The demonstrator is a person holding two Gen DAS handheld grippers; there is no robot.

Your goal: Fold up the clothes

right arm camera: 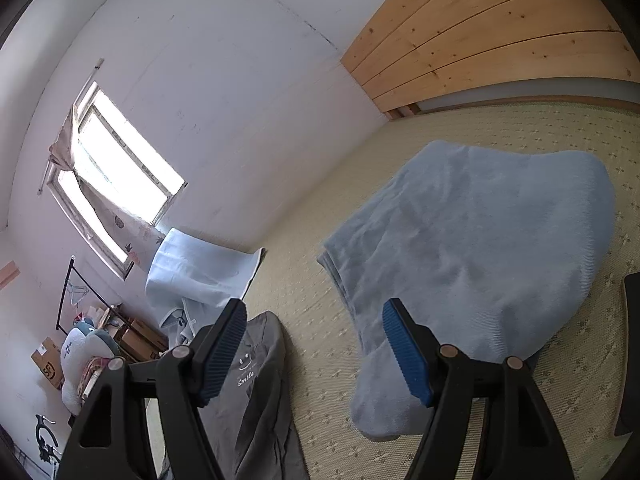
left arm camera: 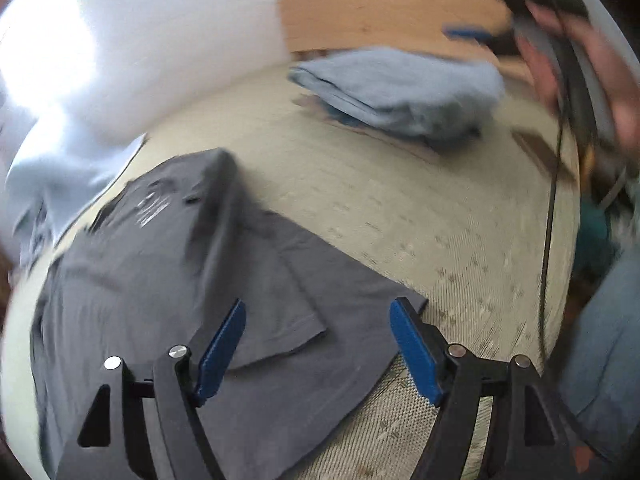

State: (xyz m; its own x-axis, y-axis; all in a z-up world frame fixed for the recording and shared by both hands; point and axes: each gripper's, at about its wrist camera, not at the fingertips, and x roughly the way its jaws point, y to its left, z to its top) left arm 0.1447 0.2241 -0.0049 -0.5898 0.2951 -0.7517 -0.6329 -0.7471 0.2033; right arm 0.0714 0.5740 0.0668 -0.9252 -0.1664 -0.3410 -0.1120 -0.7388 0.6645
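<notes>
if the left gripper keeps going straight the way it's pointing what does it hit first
Most likely the gray shirt, which lies spread on the mat under the open left gripper. Depth is unclear through the fisheye.

Bare mat (right arm camera: 320, 320) runs between the grey shirt (right arm camera: 260, 392) and the folded blue towel (right arm camera: 480, 248) (a passable lane); a white cloth (right arm camera: 200, 268) bunches against the wall.

The bed (right arm camera: 500, 128) carries one grey shirt (left arm camera: 168, 280), one folded blue towel (right arm camera: 472, 248) and one pale blue garment (right arm camera: 200, 268).
</notes>
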